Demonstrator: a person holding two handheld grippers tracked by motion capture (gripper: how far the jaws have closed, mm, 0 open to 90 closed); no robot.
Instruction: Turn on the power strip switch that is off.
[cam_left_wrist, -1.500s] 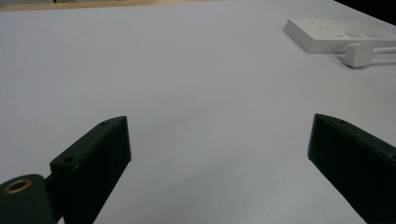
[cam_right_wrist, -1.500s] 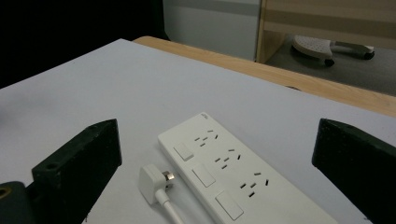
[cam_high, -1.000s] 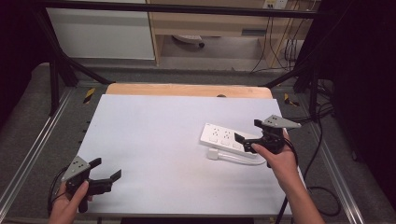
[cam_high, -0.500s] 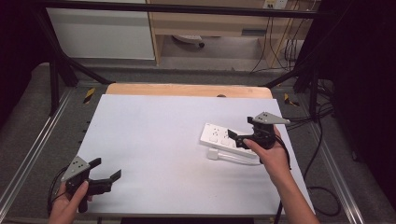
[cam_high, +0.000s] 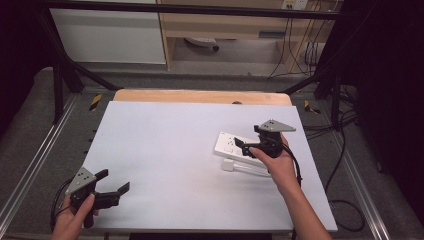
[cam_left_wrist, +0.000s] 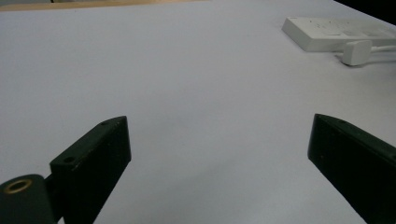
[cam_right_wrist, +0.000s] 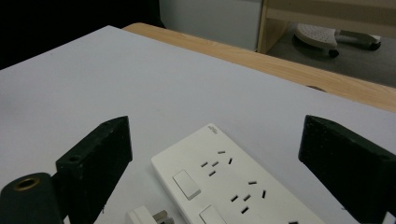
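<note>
Flat on the matte white table (cam_high: 165, 150) lies a smooth white plastic power strip (cam_right_wrist: 224, 186), rectangular, with slotted sockets and rocker switches; its plug (cam_right_wrist: 147, 217) lies just beside it. Over the strip hovers the right gripper (cam_right_wrist: 212, 154), blocky black jaws spread though just closing slightly, nothing pinched. Well apart, the left gripper (cam_left_wrist: 219, 144) gapes wide.

Each hand-held gripper, left (cam_high: 112, 192) and right (cam_high: 243, 143), is black with two thick flat jaws. A grey three-cornered plate sits on top of each. A black cable trails behind. One jaw has a small brass-ringed hole. Both forearms are bare.
</note>
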